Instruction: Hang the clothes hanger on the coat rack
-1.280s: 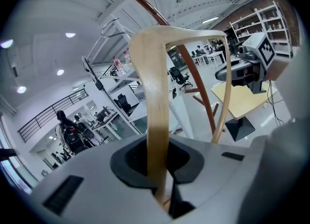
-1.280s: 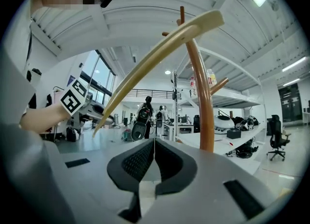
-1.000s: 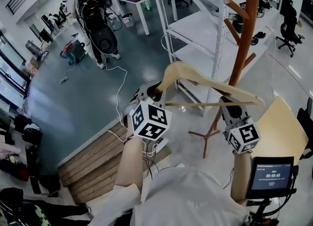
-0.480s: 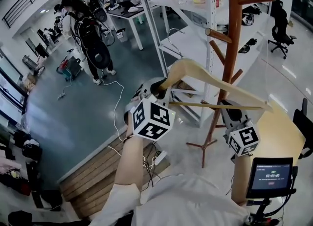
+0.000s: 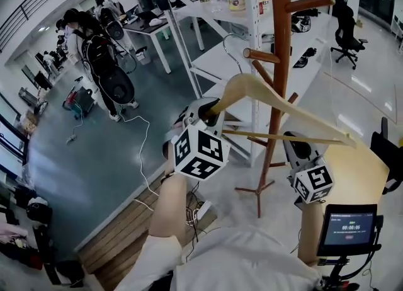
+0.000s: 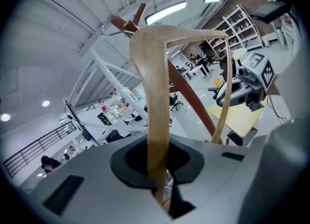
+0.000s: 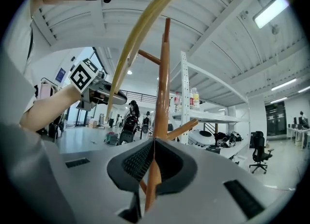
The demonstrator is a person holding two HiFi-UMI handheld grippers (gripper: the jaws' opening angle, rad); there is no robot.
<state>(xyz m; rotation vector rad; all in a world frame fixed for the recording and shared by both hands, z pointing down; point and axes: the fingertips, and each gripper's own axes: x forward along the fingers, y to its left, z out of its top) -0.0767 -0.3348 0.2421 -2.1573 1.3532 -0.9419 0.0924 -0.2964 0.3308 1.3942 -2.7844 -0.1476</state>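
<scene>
A pale wooden clothes hanger (image 5: 277,104) with a wire hook (image 5: 230,50) is held up in front of the brown coat rack (image 5: 279,63). My left gripper (image 5: 204,112) is shut on the hanger's left arm; in the left gripper view the arm (image 6: 151,82) rises straight out of the left gripper (image 6: 159,174). The hook hangs just left of a peg (image 5: 259,55), apart from it. My right gripper (image 5: 296,142) sits under the hanger's bar near its right end, jaws together with nothing in them. In the right gripper view the rack's pole (image 7: 163,87) stands beyond the right gripper (image 7: 154,152).
A white metal shelf (image 5: 252,19) with bottles stands behind the rack. People with backpacks (image 5: 101,63) stand at the far left. A yellow table (image 5: 352,176) and a screen on a stand (image 5: 348,227) are at the right, and a wooden platform (image 5: 126,227) with cables lies below.
Both grippers and the hanger have risen and come closer to the coat rack. The hook now hangs level with a peg, just left of it.
</scene>
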